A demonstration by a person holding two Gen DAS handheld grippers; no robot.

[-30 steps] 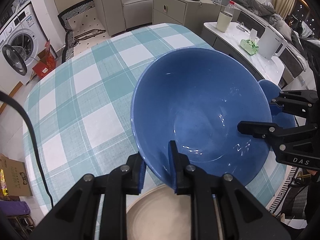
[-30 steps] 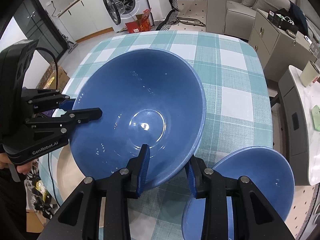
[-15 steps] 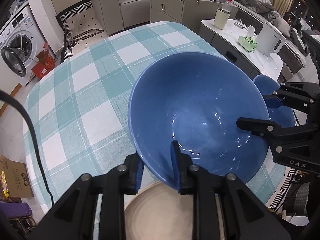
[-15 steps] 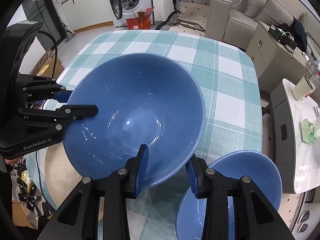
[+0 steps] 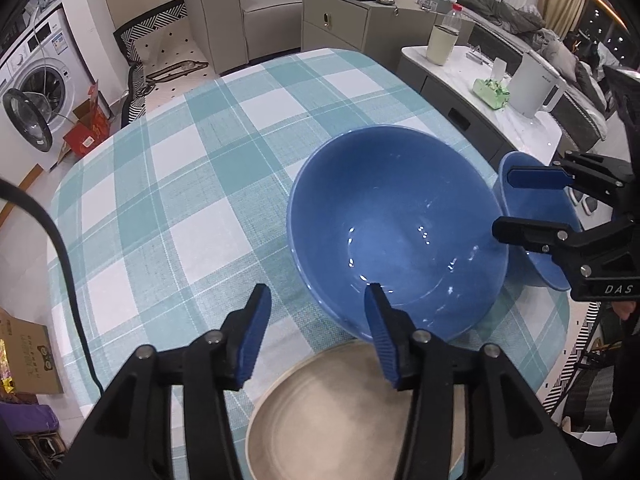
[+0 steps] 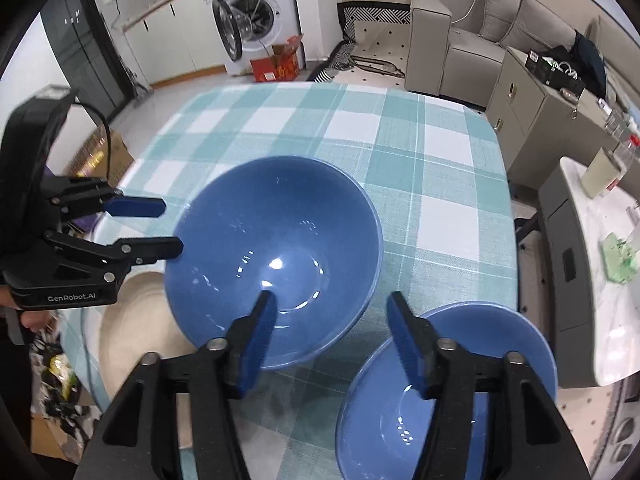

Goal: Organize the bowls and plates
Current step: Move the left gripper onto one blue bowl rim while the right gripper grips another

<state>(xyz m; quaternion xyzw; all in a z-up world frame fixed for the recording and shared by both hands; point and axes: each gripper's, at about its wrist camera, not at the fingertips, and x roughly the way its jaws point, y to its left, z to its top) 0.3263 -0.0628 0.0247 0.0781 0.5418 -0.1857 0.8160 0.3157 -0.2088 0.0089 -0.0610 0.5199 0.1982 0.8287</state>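
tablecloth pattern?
Teal-and-white check tablecloth; clearest in the right wrist view.

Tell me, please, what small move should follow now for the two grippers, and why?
Probably lift both clear. The left gripper and right gripper have just been opening, and their pads no longer press the rim of the large blue bowl, which sits on the checked tablecloth beside the smaller blue bowl.

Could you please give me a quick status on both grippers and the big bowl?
Left gripper and right gripper open, jaws just opened. Large blue bowl released on tablecloth, rim still between jaws. Small blue bowl and beige plate close beside.
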